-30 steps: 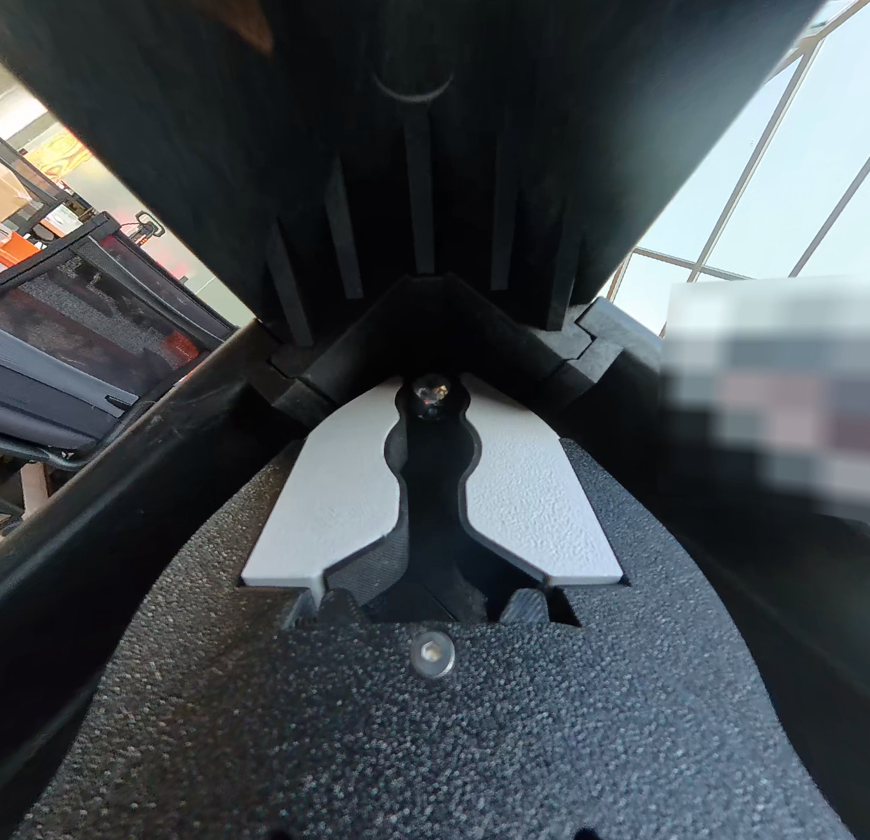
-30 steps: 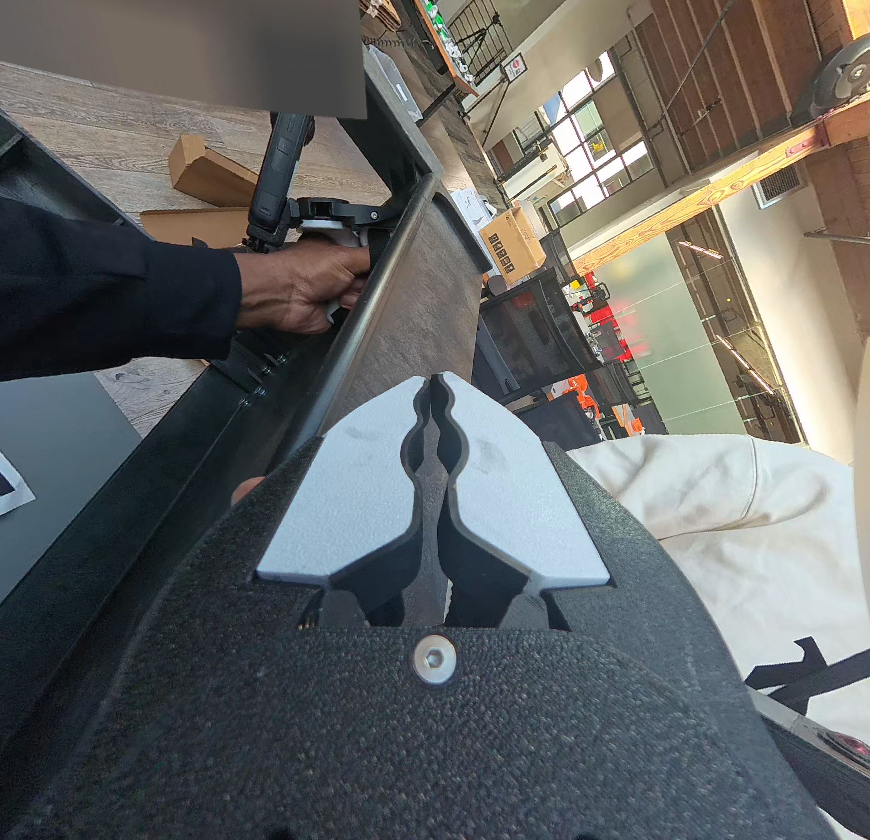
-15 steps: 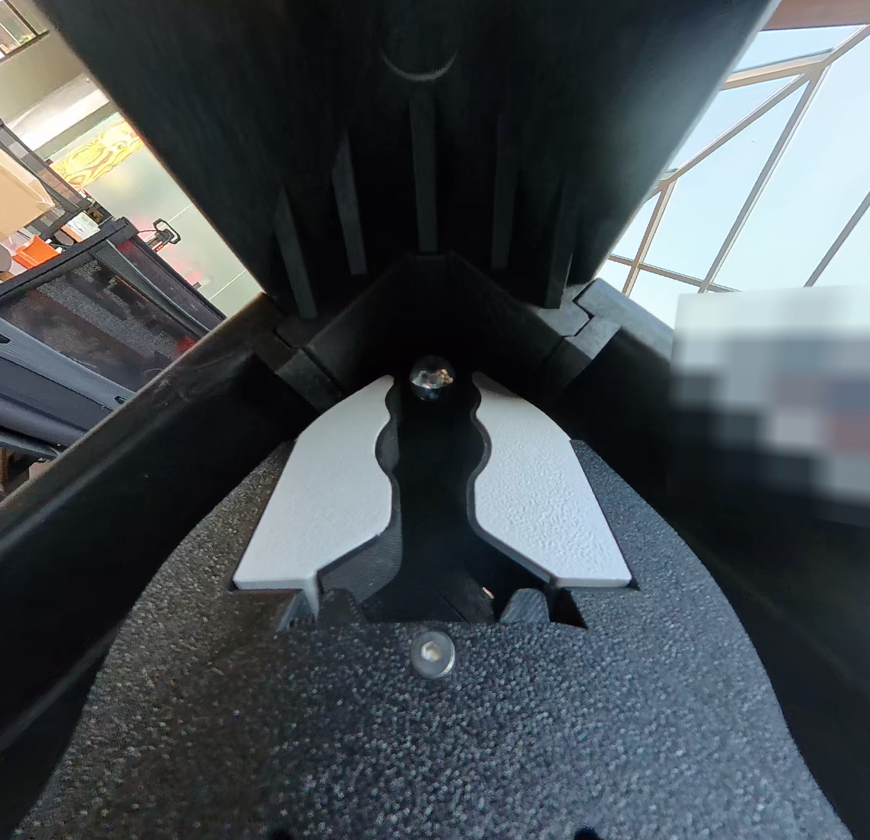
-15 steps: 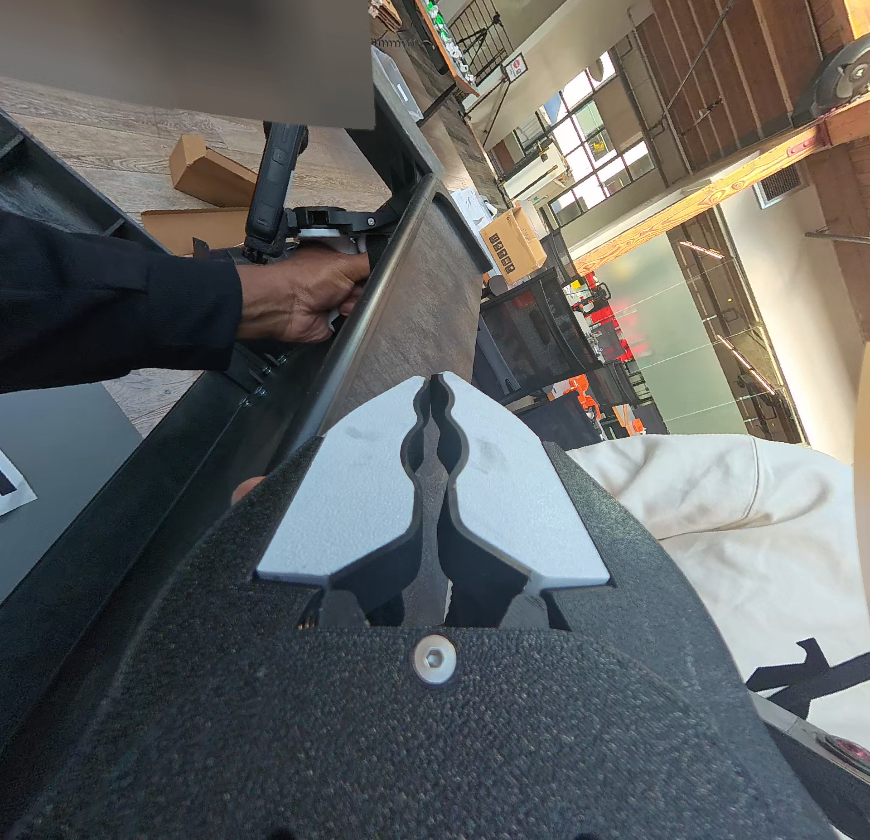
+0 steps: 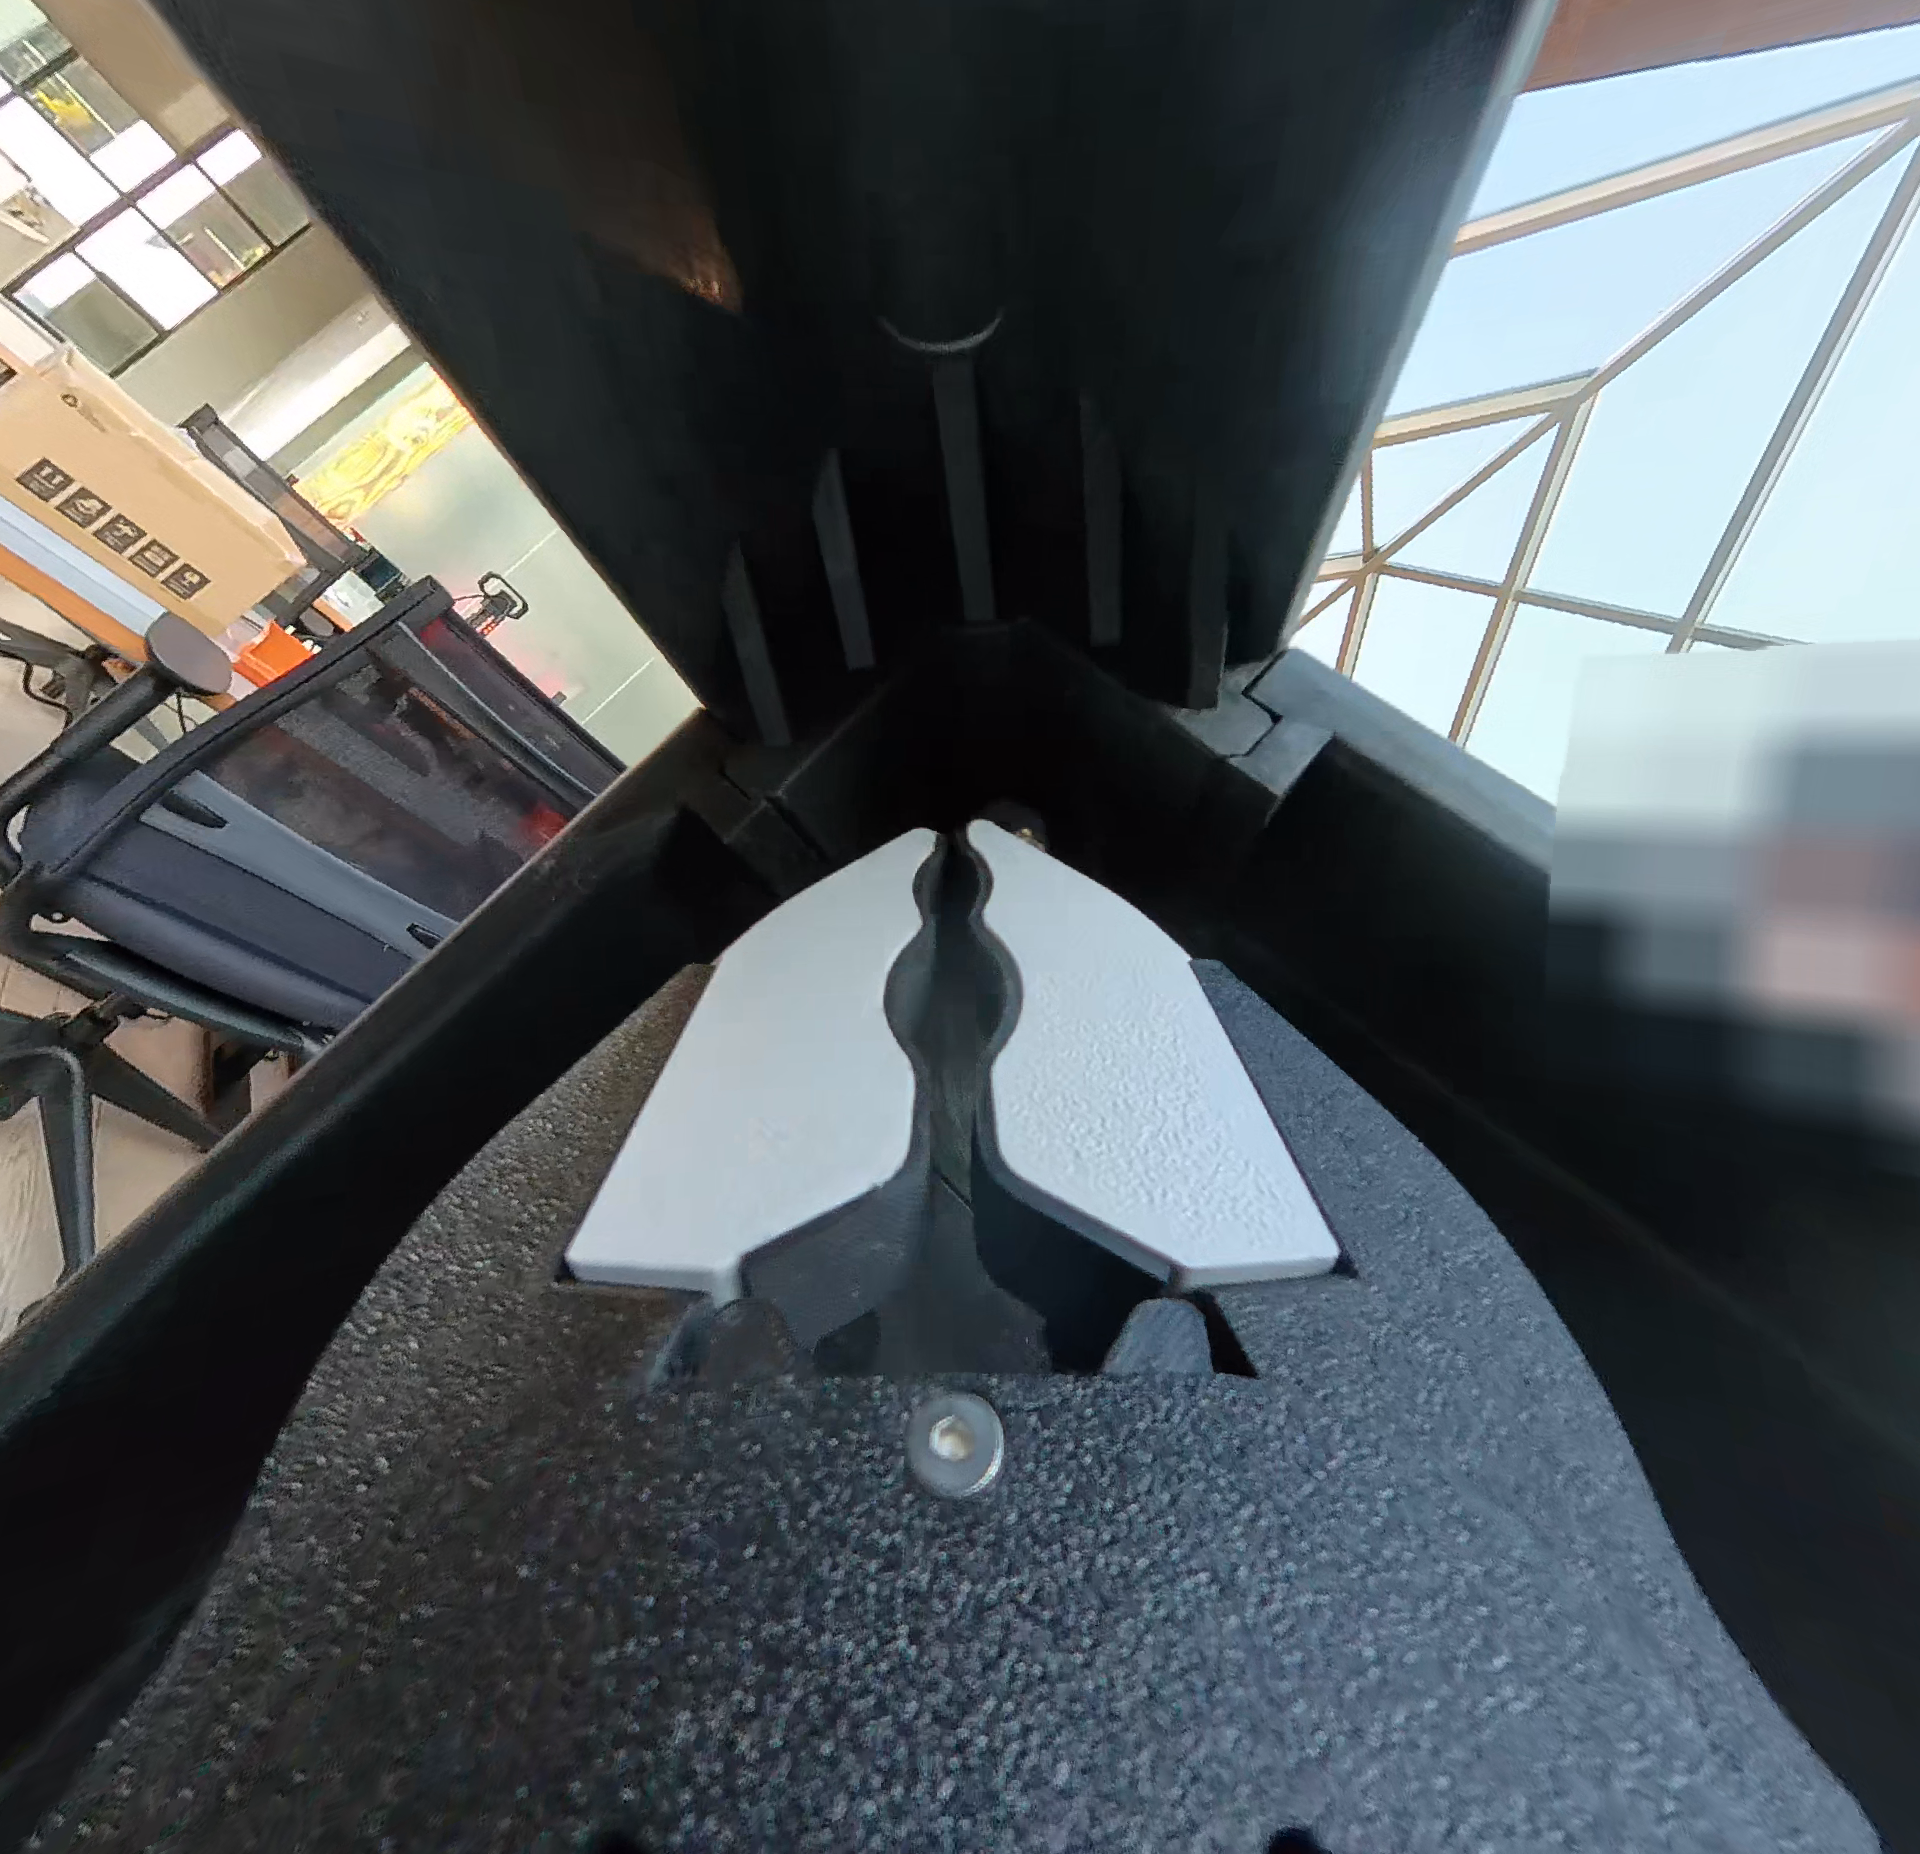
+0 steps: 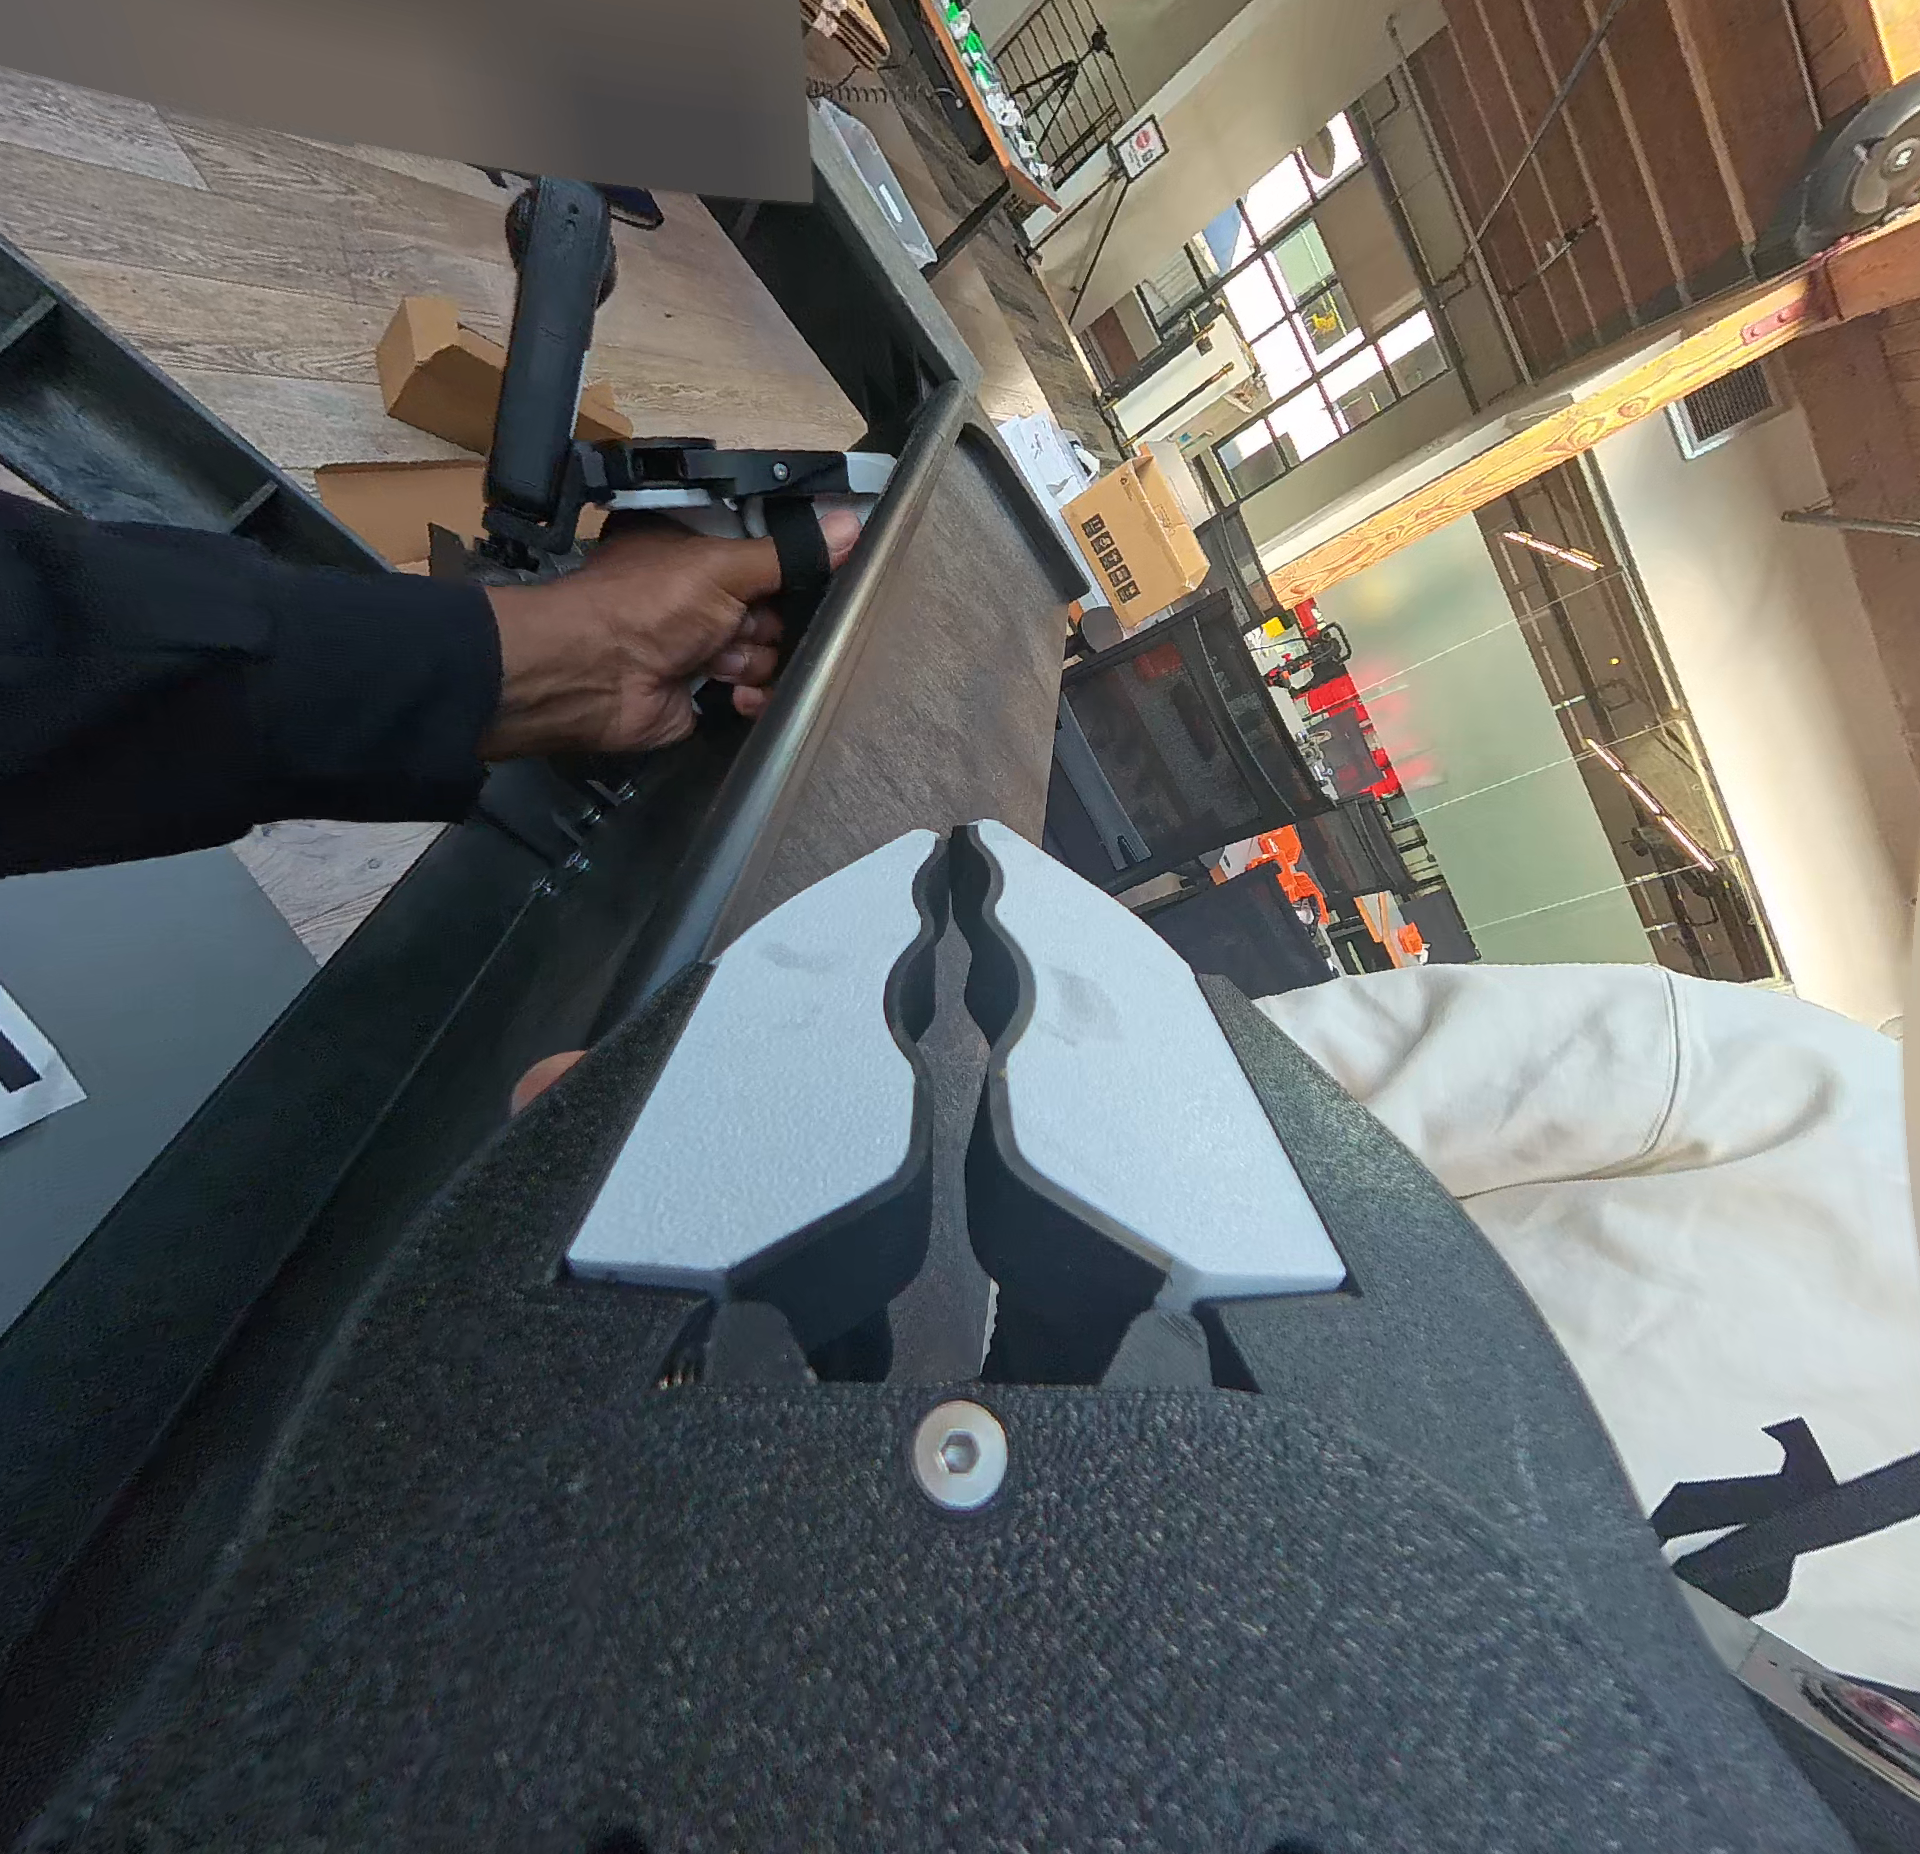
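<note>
Deep in the black frame corner, under a row of dark ribs, found the left gripper clenched, its white fingers meeting at the tips. Noted a small metal glint just beside those tips (too hidden to name). Could not tell whether anything was pinched between them. Saw an office chair and a cardboard box off to one side, and window bars to the other.

Over on the right wrist view, found the right gripper drawn almost closed, only a sliver left between its fingers, set close against the edge of a dark tilted panel. Could not tell whether the panel was gripped. Farther along that edge, saw a hand in a black sleeve wrapped round the other tool's handle. Noted a cream garment near the right gripper and small brown boxes on the wooden floor.
</note>
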`<state>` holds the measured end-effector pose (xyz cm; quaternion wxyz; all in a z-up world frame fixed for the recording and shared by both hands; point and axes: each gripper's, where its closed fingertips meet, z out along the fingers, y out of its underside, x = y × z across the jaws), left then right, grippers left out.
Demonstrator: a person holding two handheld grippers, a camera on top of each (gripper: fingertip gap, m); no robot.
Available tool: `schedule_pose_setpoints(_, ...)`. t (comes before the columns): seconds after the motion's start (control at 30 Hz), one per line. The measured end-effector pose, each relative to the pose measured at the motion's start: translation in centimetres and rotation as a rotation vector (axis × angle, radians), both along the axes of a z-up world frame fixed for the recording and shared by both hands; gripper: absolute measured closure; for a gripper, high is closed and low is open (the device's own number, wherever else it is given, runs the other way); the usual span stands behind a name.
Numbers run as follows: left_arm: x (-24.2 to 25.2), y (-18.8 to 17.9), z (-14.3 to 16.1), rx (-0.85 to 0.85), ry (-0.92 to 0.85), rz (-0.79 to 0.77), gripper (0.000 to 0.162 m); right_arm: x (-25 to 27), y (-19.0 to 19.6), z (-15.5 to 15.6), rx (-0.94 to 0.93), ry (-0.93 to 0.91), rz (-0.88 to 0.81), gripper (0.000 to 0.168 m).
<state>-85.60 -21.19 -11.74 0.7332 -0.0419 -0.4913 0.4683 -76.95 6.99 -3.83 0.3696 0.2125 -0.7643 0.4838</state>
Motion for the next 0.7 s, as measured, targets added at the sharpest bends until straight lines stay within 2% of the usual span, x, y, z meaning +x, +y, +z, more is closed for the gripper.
schedule_pose_setpoints(0.07, -0.7, 0.2, 0.6, -0.013, -0.022, -0.019, 0.162, 0.0, 0.0, 0.0, 0.001, 0.0, 0.0, 0.168)
schedule_pose_setpoints(0.17, -3.6, 1.7, 0.9, -0.079, -0.154, -0.114, 0.162, 0.0, 0.0, 0.0, 0.001, 0.001, 0.0, 0.168)
schedule_pose_setpoints(0.47, -1.9, 1.0, -0.9, -0.014, -0.107, -0.057, 0.162, 0.1, 0.0, 0.0, 0.001, -0.003, 0.003, 0.168)
schedule_pose_setpoints(0.6, 0.5, 0.0, -0.5, -0.004, -0.031, 0.043, 0.162, 0.1, 0.0, 0.0, 0.002, -0.003, 0.002, 0.168)
schedule_pose_setpoints(0.7, 0.7, -0.2, 0.0, -0.014, -0.022, 0.062, 0.162, 0.1, 0.0, 0.0, 0.003, -0.002, 0.002, 0.168)
